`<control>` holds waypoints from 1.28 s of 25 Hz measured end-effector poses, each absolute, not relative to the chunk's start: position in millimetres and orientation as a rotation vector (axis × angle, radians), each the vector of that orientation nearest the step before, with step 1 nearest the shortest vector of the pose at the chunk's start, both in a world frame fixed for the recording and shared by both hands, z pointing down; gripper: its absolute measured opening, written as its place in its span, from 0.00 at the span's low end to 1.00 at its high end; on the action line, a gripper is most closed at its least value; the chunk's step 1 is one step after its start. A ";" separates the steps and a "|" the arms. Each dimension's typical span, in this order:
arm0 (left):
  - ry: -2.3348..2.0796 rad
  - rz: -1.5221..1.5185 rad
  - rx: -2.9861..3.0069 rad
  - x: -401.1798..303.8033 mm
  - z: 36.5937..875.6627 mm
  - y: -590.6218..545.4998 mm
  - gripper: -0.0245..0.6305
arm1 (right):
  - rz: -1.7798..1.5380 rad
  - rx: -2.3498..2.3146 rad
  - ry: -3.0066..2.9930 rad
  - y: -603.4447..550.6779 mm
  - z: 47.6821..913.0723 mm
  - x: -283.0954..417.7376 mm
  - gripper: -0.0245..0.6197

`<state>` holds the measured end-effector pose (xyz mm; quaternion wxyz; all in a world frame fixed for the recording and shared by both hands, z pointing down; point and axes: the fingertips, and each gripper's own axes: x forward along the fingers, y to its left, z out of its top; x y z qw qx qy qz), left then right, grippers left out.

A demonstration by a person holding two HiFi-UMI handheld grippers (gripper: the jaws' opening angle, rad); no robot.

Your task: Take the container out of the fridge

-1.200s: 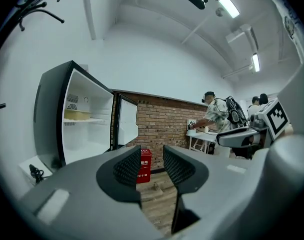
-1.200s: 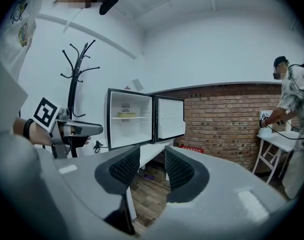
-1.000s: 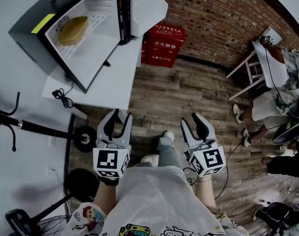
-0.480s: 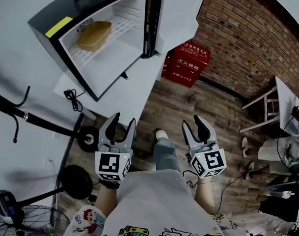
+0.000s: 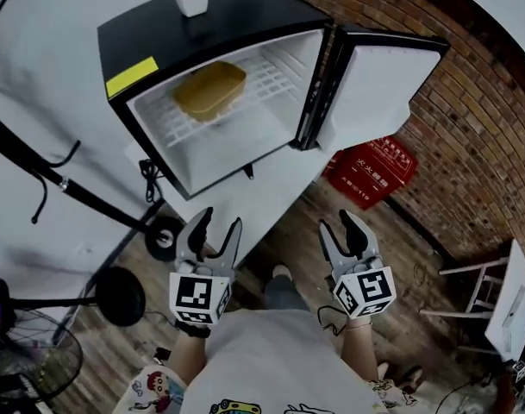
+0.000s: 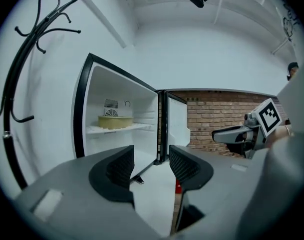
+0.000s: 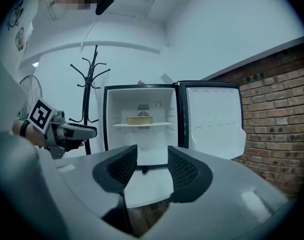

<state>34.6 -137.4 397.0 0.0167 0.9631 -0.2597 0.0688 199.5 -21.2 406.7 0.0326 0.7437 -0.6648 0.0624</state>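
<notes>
Container (image 5: pixel 210 89) on fridge (image 5: pixel 236 15) shelf — yellow sticker (image 5: pixel 131 77) in head view only; left tongs (image 5: pixel 220 221), right tongs (image 5: pixel 335 222) just opening wide, empty.

Red box (image 5: pixel 376 170): white Chinese print, looks like 灭火器箱; line below too small to read. Yellow sticker (image 5: pixel 131 77) on the fridge (image 5: pixel 245 15) rim: nothing legible.
</notes>
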 end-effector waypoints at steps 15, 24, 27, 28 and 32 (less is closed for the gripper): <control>-1.339 0.144 2.775 72.2 388.7 -185.9 0.37 | 0.069 1.780 -2.459 -144.9 385.0 253.0 0.33; -1.504 0.154 2.683 66.0 387.6 -197.0 0.37 | 0.054 1.599 -2.586 -184.8 383.1 245.8 0.33; -1.527 0.157 2.665 62.7 387.4 -198.9 0.37 | 0.051 1.566 -2.609 -192.1 381.1 240.4 0.33; -1.530 0.157 2.662 62.2 387.0 -199.5 0.37 | 0.049 1.558 -2.615 -193.7 380.1 238.8 0.33; -1.528 0.157 2.660 60.0 386.0 -203.2 0.37 | 0.041 1.541 -2.629 -199.9 375.1 232.7 0.33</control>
